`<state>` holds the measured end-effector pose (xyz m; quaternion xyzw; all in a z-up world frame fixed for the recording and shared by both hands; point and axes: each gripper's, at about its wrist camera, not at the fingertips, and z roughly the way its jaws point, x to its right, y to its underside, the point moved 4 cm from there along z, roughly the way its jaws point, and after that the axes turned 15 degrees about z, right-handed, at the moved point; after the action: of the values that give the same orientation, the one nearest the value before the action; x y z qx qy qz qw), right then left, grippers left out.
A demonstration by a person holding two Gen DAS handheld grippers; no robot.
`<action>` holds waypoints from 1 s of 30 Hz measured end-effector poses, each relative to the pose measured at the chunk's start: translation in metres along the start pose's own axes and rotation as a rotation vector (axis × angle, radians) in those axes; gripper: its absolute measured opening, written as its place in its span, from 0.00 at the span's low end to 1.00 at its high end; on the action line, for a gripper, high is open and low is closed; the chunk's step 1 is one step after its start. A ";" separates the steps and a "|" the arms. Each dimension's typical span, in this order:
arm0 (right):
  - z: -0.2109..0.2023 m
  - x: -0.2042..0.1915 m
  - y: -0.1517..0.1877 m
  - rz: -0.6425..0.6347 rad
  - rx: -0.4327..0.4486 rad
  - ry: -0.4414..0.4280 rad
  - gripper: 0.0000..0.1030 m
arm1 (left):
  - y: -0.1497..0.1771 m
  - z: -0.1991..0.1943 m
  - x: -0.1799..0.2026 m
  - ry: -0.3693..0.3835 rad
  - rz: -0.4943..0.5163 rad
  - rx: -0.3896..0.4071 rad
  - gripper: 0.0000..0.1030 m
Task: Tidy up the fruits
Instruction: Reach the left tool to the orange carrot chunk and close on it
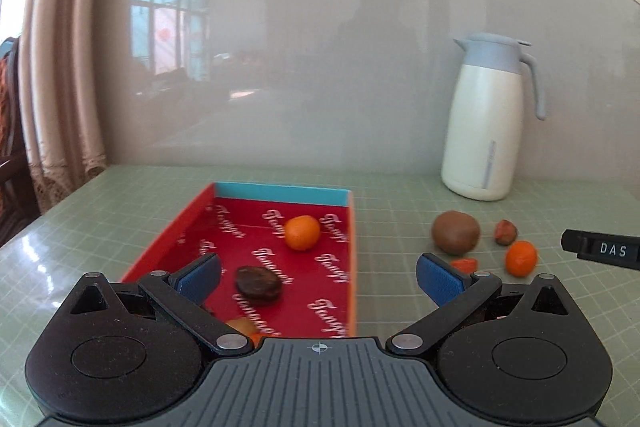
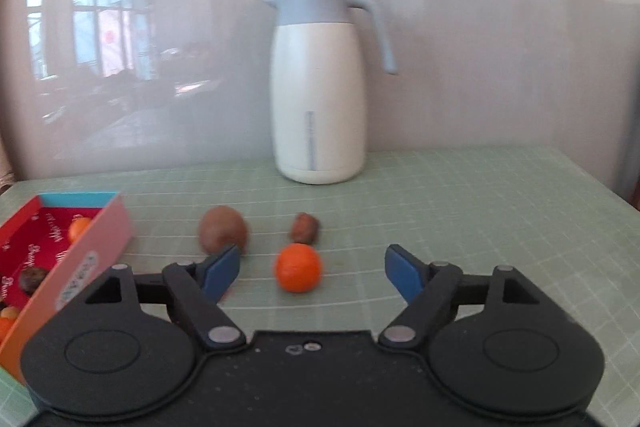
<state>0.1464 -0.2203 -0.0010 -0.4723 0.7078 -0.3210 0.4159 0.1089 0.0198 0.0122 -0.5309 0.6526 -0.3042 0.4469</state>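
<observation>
A red box lies on the green mat and holds an orange, a dark brown fruit and more fruit near its close end. My left gripper is open and empty above the box's near half. To the right on the mat lie a kiwi, a small reddish-brown fruit, an orange and a small red piece. My right gripper is open and empty, with the orange between its fingertips, the kiwi by the left finger and the small fruit beyond. The box shows at left.
A white thermos jug with a grey lid stands at the back by the glossy wall; it also shows in the right wrist view. A curtain hangs at the left. The right gripper's black body enters at the right edge.
</observation>
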 end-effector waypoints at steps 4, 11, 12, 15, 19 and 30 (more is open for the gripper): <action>0.004 0.052 -0.013 0.088 0.015 0.110 0.80 | -0.017 0.014 0.036 0.056 0.050 0.013 1.00; 0.005 0.093 -0.026 0.141 0.060 0.202 0.81 | -0.029 0.047 0.091 0.132 0.117 -0.020 1.00; 0.006 0.095 -0.026 0.138 0.063 0.212 0.81 | -0.030 0.052 0.096 0.139 0.124 -0.026 1.00; 0.008 0.100 -0.029 0.112 0.082 0.255 0.82 | -0.028 0.062 0.114 0.161 0.150 -0.042 0.99; 0.010 0.119 -0.031 0.126 0.093 0.323 0.82 | -0.025 0.075 0.132 0.185 0.181 -0.071 0.99; 0.008 0.148 -0.034 0.184 0.110 0.375 0.83 | -0.016 0.094 0.151 0.245 0.223 -0.116 0.83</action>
<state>0.1365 -0.3710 -0.0182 -0.3144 0.7944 -0.4021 0.3293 0.1949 -0.1230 -0.0519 -0.4389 0.7737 -0.2768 0.3636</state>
